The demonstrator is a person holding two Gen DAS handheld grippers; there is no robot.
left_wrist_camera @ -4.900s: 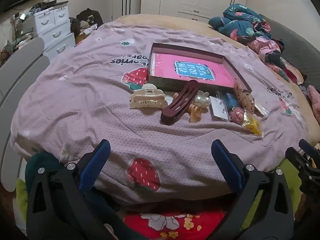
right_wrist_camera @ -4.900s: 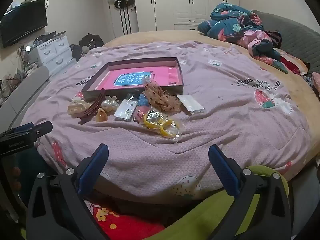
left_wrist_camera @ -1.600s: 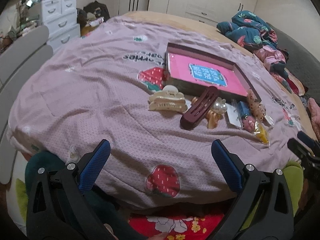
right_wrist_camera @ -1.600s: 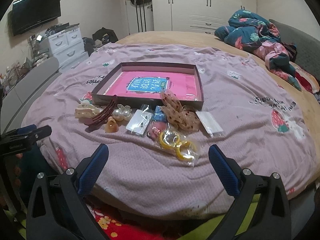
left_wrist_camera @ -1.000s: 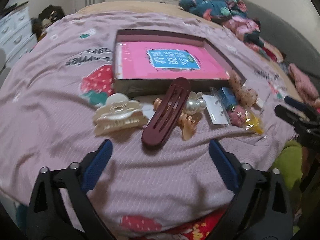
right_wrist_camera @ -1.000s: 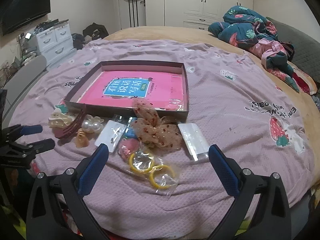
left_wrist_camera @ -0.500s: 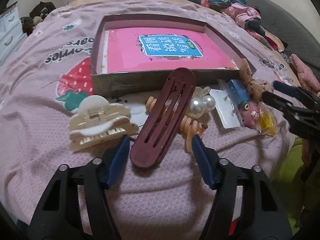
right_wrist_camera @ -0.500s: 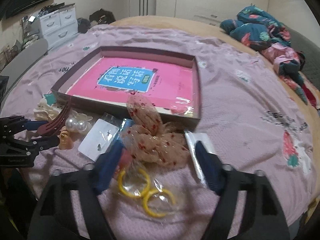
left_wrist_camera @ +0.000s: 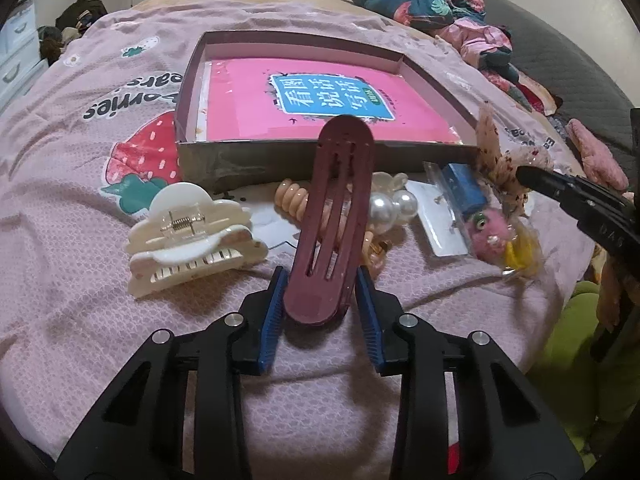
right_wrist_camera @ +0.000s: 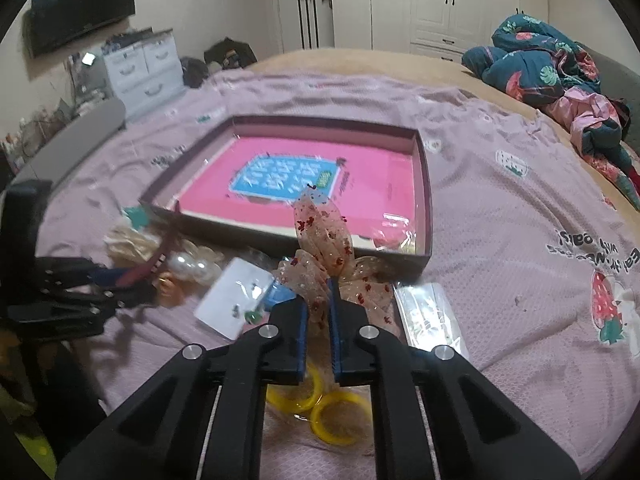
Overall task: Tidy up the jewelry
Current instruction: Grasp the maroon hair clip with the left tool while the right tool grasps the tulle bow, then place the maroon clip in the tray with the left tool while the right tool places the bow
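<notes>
**Both grippers seize a first piece**

The left gripper (left_wrist_camera: pixel 320 300) has just closed its fingers on the near end of the maroon clip (left_wrist_camera: pixel 332 216), which slants up toward the box (left_wrist_camera: pixel 320 160). The right gripper (right_wrist_camera: pixel 318 308) has just closed on the sheer bow (right_wrist_camera: pixel 324 240) lying just before the box wall. Pickup is in hand; next, each piece needs lifting clear of the bed (left_wrist_camera: pixel 60 200) and carrying over the rim into the box.

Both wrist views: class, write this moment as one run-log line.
left tongs: just closed on maroon hair clip | right tongs: just closed on sheer bow | box: nothing placed yet
</notes>
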